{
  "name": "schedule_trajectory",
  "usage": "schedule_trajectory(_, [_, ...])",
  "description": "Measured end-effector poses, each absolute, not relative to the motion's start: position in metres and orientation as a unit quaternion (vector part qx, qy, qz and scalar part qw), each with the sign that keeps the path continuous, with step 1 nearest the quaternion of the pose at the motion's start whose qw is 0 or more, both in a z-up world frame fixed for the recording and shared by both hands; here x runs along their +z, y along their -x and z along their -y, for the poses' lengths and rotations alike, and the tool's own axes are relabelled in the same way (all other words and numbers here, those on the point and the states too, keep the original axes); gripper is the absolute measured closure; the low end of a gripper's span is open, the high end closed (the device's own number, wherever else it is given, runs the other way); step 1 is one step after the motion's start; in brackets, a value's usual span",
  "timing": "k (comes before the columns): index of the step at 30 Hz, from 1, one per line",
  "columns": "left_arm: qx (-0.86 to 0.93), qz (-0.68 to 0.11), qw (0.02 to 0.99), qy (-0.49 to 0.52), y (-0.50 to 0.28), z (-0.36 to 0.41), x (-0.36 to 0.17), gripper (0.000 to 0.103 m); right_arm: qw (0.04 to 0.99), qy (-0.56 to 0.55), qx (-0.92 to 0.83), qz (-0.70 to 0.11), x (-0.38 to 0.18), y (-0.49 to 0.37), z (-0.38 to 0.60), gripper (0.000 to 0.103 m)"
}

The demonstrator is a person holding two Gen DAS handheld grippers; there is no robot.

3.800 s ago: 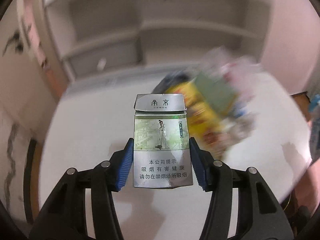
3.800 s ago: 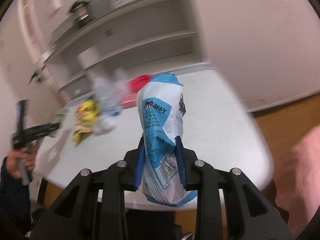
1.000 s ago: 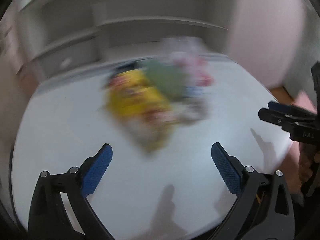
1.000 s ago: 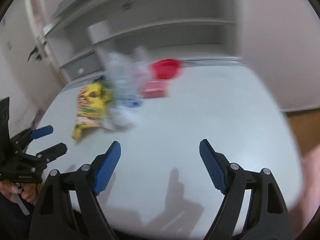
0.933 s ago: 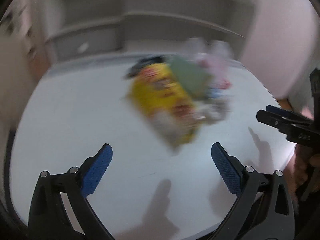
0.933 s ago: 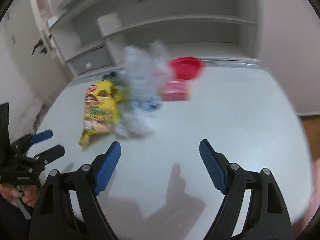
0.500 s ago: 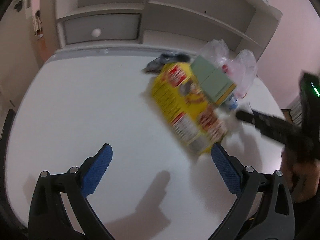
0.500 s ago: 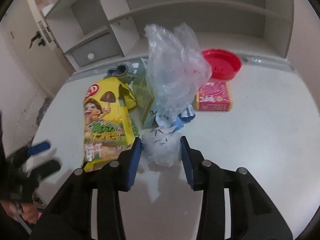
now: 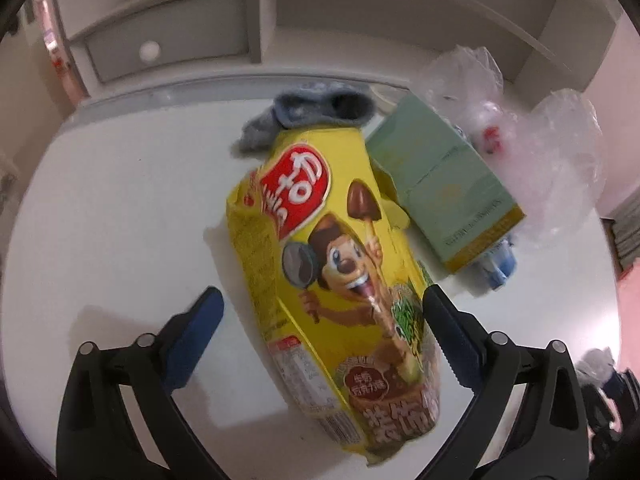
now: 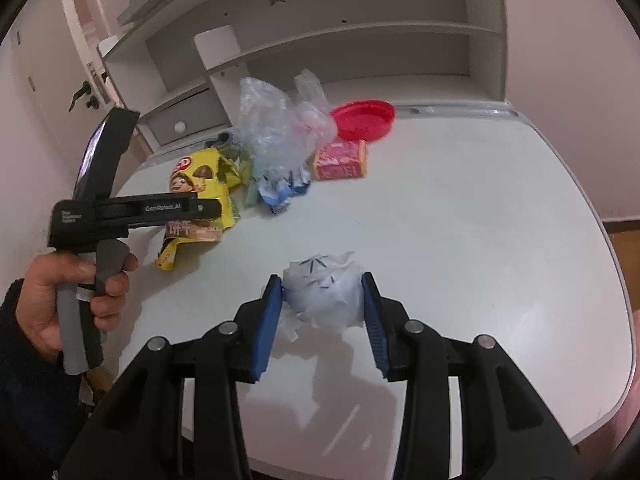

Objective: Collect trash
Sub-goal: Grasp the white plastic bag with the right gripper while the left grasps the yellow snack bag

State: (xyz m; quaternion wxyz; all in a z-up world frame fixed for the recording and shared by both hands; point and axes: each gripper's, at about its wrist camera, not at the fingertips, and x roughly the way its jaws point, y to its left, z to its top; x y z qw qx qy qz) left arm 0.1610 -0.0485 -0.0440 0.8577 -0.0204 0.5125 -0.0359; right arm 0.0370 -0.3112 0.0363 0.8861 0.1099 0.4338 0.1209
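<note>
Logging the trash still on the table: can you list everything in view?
crumpled paper ball: 1, white, between right gripper's pads
snack bag: 1, yellow, between left gripper's open fingers
box: 1, green, beside snack bag
plastic bag: 1, clear, pile's back
small box: 1, red, beside pile
lid: 1, red, table's far edge
table: 1, white
left gripper: black, blue pads
right gripper: black, blue pads

"GenRobot.AI" reads white along the left gripper (image 10: 208,209), at nine o'clock in the right wrist view; the yellow snack bag (image 9: 336,280) shows 饼干 there
</note>
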Motion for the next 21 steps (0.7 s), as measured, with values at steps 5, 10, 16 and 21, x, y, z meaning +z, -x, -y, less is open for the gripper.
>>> schedule_trajectory(5, [-0.05, -0.487, 0.872, 0.0, -0.142, 0.045, -0.033, 0.043, 0.882, -0.12, 0.122, -0.44, 0.029, -0.026, 0.325, 0.063])
schedule_trajectory(10, [-0.058, -0.464, 0.884, -0.01, -0.111, 0.027, -0.011, 0.055, 0.887, -0.125, 0.112, -0.43, 0.034, -0.021, 0.337, 0.063])
schedule_trajectory(16, [-0.074, -0.417, 0.906, -0.02, -0.078, 0.013, 0.033, 0.055, 0.899, -0.137, 0.081, -0.409, 0.048, -0.011, 0.365, 0.063])
schedule_trajectory(21, [-0.174, -0.395, 0.901, -0.041, -0.055, 0.085, 0.051, 0.055, 0.906, -0.163, 0.01, -0.39, 0.052, 0.027, 0.42, 0.063])
